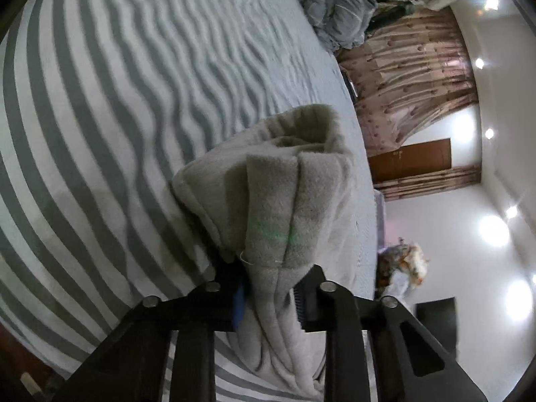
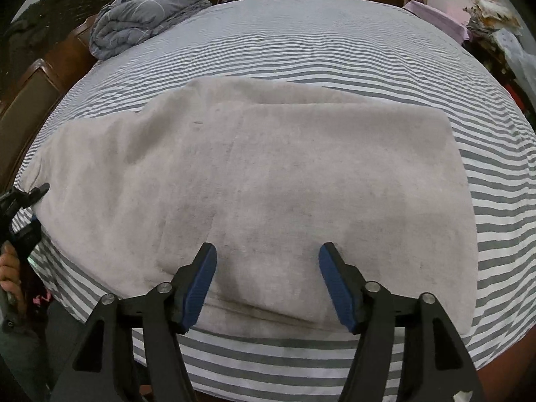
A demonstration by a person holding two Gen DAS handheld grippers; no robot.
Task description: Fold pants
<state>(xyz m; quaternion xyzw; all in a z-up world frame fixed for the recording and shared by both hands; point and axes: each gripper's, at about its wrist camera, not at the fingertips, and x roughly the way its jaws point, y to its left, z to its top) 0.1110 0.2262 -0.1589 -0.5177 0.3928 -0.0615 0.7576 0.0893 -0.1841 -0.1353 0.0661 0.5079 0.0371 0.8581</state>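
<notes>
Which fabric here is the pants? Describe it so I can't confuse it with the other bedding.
Find the bed's grey-and-white striped sheet. The pants are the flat, plain pale-grey fleece spread across its near half, ahead of the right gripper. Unlike the rumpled blue-grey quilt by the headboard, they are unpatterned.

The pants (image 2: 254,174) are matt, fuzzy fleece; the striped bedsheet (image 2: 301,43) is smooth woven cloth; the headboard (image 2: 43,77) is glossy dark wood.

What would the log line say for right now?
left gripper: shut on pants | right gripper: open above pants, not gripping | pants: partly folded on striped bed
</notes>
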